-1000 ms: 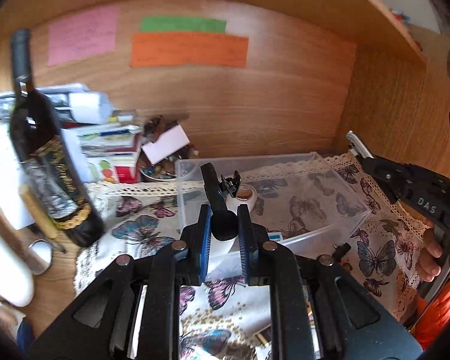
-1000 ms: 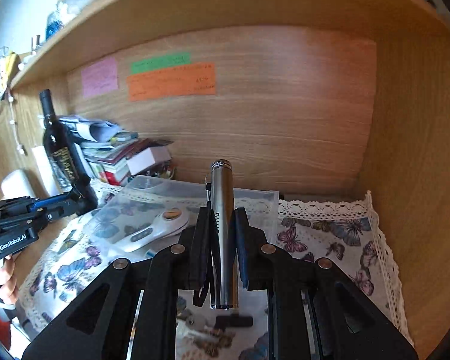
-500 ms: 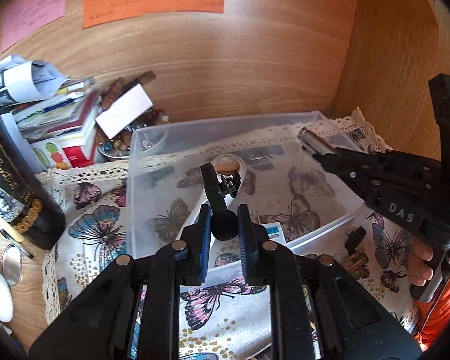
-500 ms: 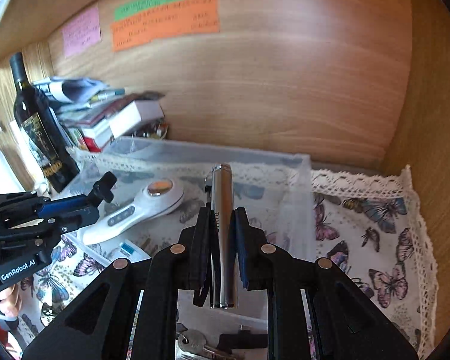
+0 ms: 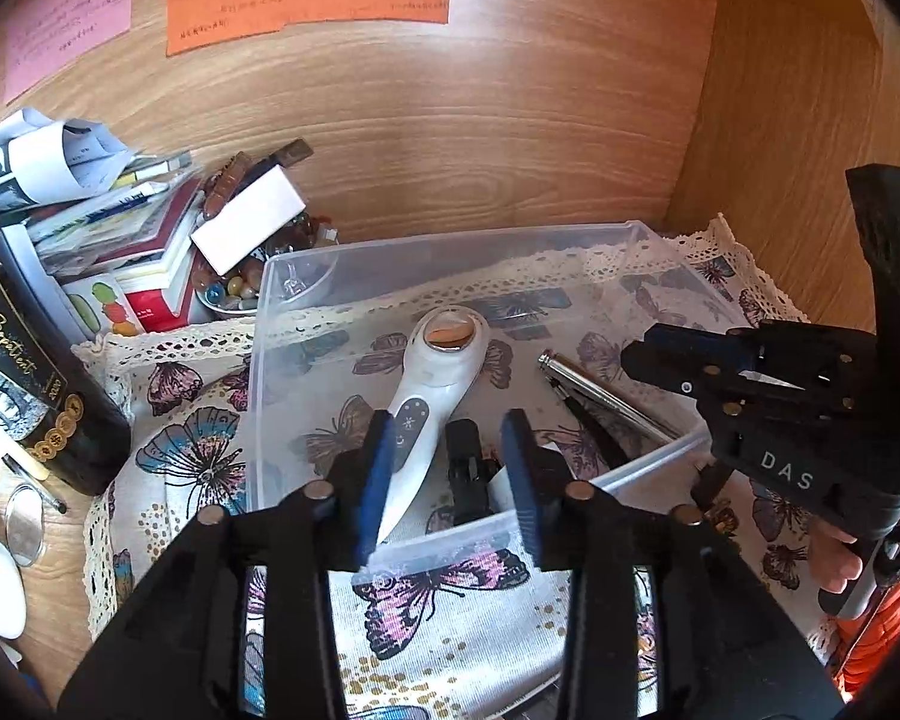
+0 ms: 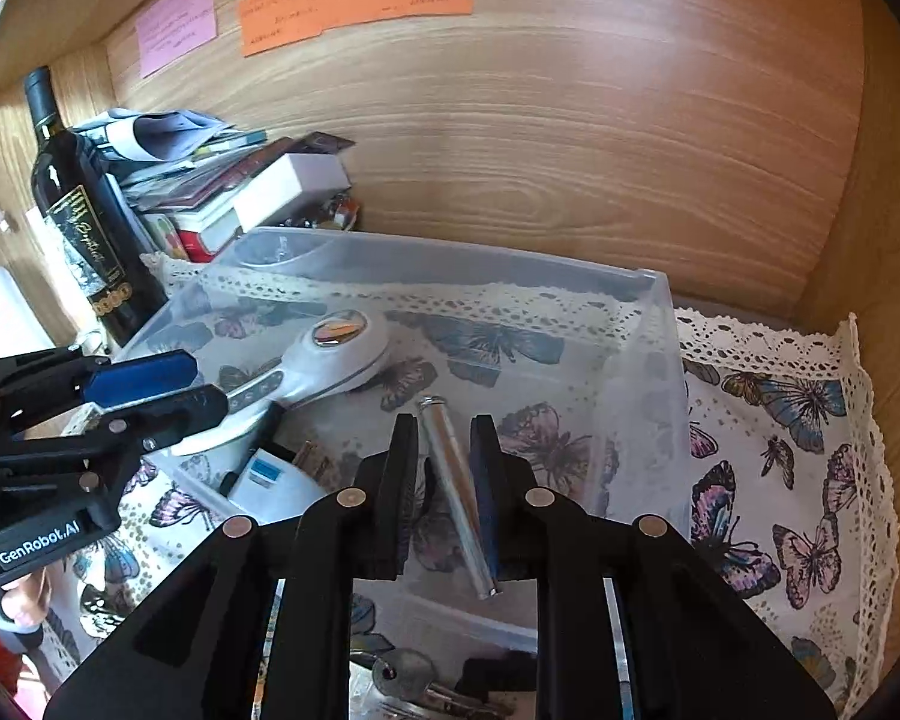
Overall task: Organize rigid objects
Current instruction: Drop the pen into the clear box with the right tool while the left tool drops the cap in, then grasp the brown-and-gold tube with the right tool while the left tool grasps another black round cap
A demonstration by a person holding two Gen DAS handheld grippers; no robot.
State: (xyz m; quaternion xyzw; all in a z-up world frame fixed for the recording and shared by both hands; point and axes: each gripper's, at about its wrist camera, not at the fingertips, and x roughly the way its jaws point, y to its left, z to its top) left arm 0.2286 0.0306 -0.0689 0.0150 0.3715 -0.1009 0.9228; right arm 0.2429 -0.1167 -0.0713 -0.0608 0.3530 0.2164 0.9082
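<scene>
Two grippers are hovering over the clear plastic bin point(image 6: 660, 324) right now, and both look like they're mid-drop-off. The left gripper point(image 5: 450, 468) is sitting with its jaws spread wide and gripping nothing; the small black clip point(image 5: 468, 474) is lying in the bin right between them, next to the white handheld gadget point(image 5: 432, 384). The right gripper point(image 6: 444, 480) has its jaws parted just a bit, with the silver metal tube point(image 6: 456, 492) slanting between them. Looks like it's leaning on the right jaw only, so I'd say it's basically let go, though I can't tell for sure that it's fully resting on the bin floor.

My take on doing this bit well: open the right jaws a little more so the tube isn't dragged, then back straight up and out, keeping clear of the near bin wall. That tube is smooth and round, so it'll probably roll toward the gadget if nudged. There are keys point(image 6: 414, 678) waiting on the butterfly cloth point(image 6: 810, 480) just outside the bin, likely next.
</scene>
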